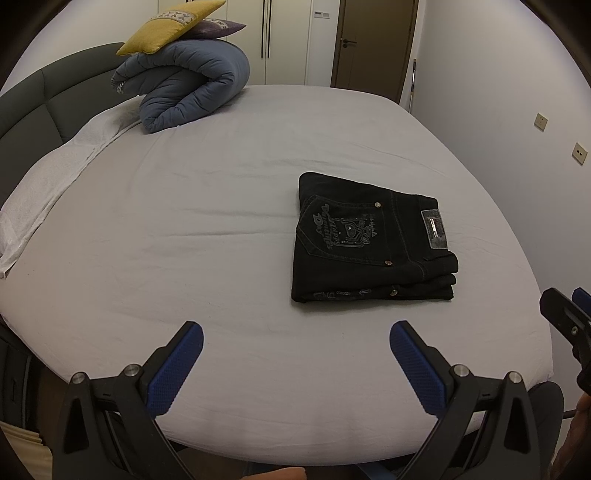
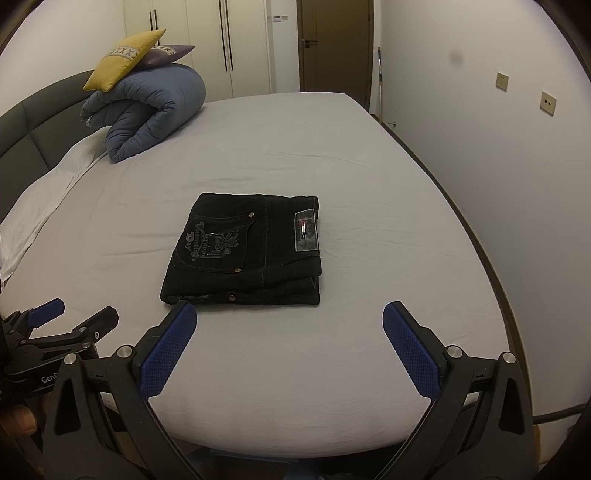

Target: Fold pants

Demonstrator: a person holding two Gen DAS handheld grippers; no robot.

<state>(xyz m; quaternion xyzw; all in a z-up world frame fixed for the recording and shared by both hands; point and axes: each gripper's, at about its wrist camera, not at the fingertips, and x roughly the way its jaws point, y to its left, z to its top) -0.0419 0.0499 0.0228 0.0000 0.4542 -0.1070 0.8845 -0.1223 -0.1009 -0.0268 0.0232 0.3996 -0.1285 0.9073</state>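
Observation:
Black jeans [image 1: 373,240] lie folded into a compact rectangle on the grey bed sheet [image 1: 221,229], back pocket embroidery and waist label facing up. They also show in the right wrist view [image 2: 247,254]. My left gripper [image 1: 295,332] is open and empty, held above the near part of the bed, left of the pants. My right gripper [image 2: 290,314] is open and empty, just in front of the pants' near edge. Each gripper shows at the edge of the other's view: the right one [image 1: 565,310] and the left one [image 2: 74,314].
A rolled blue duvet [image 1: 184,88] with a yellow cushion [image 1: 170,26] and a purple cushion sits at the far left by the grey headboard [image 1: 33,96]. A white towel [image 1: 55,177] lies along the left. A wall [image 2: 498,166] borders the bed's right edge.

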